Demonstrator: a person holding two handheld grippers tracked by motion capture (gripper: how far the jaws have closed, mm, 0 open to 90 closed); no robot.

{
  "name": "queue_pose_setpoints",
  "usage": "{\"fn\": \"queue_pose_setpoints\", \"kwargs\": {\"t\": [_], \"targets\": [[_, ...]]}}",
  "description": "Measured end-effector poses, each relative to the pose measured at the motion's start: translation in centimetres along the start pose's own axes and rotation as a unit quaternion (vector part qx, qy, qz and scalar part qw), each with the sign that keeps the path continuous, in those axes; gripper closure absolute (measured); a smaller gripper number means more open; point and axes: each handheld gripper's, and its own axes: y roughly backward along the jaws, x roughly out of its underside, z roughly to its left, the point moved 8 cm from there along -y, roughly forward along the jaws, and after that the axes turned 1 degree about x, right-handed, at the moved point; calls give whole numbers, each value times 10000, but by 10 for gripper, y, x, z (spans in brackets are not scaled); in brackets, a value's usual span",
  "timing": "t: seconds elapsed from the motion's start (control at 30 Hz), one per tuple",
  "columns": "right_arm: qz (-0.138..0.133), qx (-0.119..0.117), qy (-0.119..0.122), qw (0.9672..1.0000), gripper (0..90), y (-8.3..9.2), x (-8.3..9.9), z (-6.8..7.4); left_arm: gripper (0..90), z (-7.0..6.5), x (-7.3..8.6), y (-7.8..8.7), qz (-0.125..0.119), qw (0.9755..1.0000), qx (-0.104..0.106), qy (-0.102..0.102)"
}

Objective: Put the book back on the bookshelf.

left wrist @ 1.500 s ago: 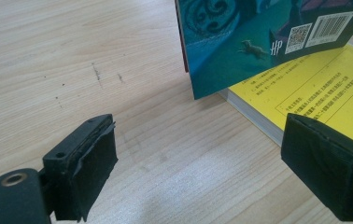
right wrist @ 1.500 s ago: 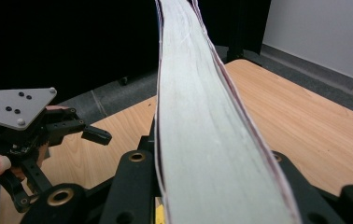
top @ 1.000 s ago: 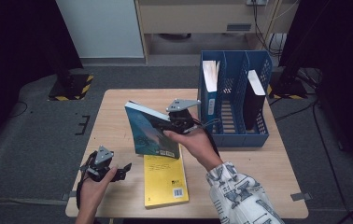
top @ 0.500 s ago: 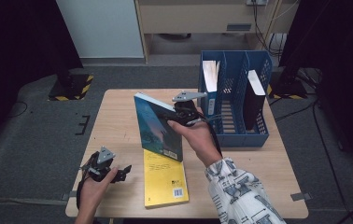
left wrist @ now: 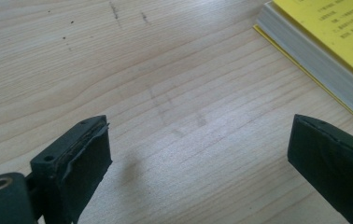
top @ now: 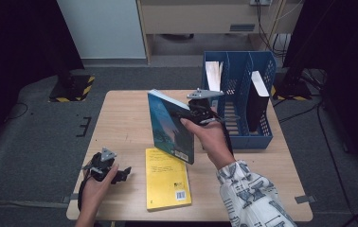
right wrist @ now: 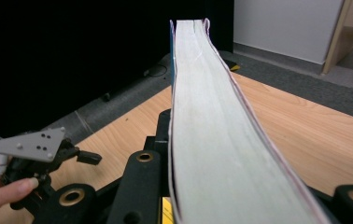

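A dim room with grey floor surrounds your pale wooden bench (top: 125,123), and the work sits toward its right half.

At the left, your left gripper (top: 105,166) hovers low over bare wood near the front edge. Its jaws stand wide with nothing between them and have just been opening further, which looks like readiness for the next pick. Just to its right lies the yellow book (top: 167,178), flat on the bench with its page edges turned toward that gripper, an easy side to slide a jaw under.

Further right, your right gripper (top: 201,111) is clamped on the teal book (top: 170,126), lifted clear of the bench and stood on edge. Holding it upright likely suits the blue file rack (top: 257,142) beside it, whose slots take books standing. One slot already holds a white book (top: 213,74), another a black book (top: 257,101); the gap between them seems the likely target.
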Motion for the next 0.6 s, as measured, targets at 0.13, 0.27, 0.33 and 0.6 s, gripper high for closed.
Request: {"fn": "queue_pose_setpoints", "kwargs": {"t": [0.13,0.27,0.33,0.6], "targets": [[26,81,85,9999,735,8,2,-1,51,2,2,-2,40,10000,-21,56],[35,93,29,9999,735,14,4,-2,51,3,3,-4,71,9999,-38,109],[33,74,-57,10000,735,21,7,-3,51,3,4,-4,96,9999,-36,123],[-3,66,-120,9999,735,35,13,-4,50,4,7,-9,179,9996,-69,202]]}}
